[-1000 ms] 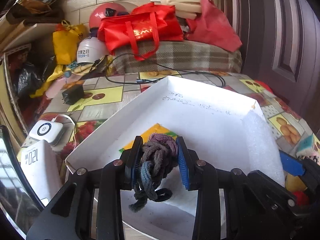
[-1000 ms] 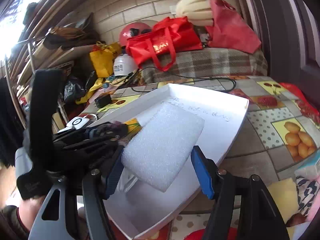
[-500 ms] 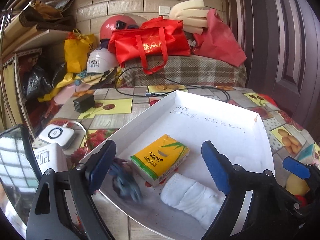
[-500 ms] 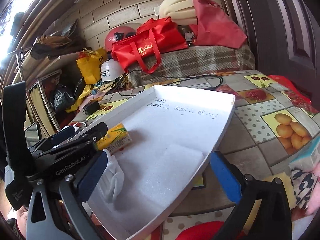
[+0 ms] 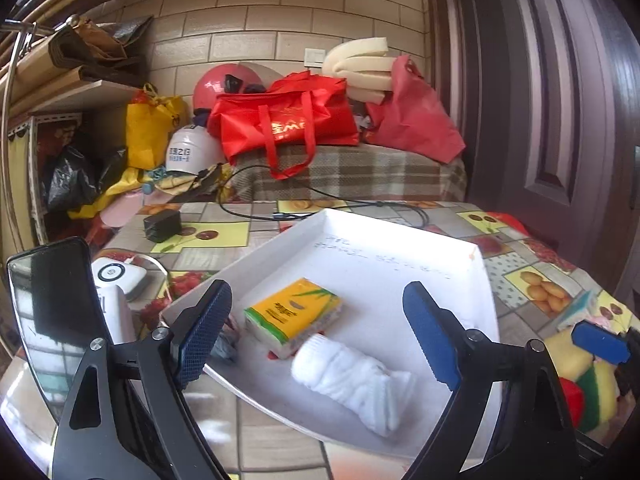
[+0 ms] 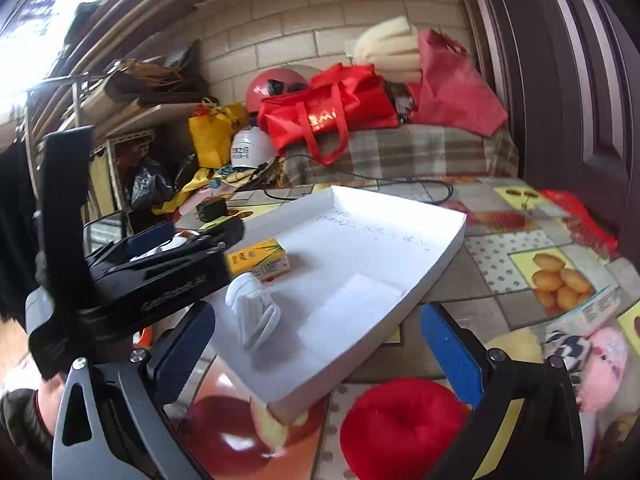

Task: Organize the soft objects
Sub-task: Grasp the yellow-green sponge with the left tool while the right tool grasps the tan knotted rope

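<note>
- Tablecloth (image 5: 208, 236) with fruit print covers the table; brick wall and dark door behind.
- White tray (image 5: 400, 248) holds tissue pack (image 5: 294, 316), rolled white towel (image 5: 352, 380) and foam block (image 6: 352, 312).
- Left gripper (image 5: 316, 336) and right gripper (image 6: 320, 344): fingers spread wide, nothing between.
- Dark cloth (image 5: 226, 344) partly hidden behind left finger.

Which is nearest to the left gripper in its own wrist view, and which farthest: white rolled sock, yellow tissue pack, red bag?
1. White rolled sock, in the tray, right before the fingers.
2. Yellow tissue pack, behind it, tray's left part.
3. Red bag, far back on the plaid cover.
</note>
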Demonstrator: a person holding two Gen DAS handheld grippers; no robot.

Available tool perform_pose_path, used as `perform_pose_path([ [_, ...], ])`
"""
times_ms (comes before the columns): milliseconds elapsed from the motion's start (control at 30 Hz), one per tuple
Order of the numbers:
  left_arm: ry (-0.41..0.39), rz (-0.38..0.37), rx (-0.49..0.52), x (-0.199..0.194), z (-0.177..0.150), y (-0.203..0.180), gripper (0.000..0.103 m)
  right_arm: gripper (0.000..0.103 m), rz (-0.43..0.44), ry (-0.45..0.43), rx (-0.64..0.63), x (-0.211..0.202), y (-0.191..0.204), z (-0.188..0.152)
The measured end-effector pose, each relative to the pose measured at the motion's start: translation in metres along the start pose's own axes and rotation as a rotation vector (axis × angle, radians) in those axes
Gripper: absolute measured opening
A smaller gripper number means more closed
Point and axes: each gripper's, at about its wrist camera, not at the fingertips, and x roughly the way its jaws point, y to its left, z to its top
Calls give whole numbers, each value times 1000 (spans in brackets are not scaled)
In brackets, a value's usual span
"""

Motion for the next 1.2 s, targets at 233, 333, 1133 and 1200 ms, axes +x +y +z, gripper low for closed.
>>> perform_pose_path([
  [233,3,-101,100,-17,-8,-42,88,103,-10,-53,-81,-44,-17,-12],
  [333,14,-113,115,-22,-11,-54,88,103,-58,-64,-38,-58,-40,-13],
  [1133,196,-463,312,-60,-41,-152,88,103,-144,80,348,-123,-221,-43],
  [1200,191,-475,340,-65,-43,-160,88,103,-148,103,346,-119,-220,-44],
])
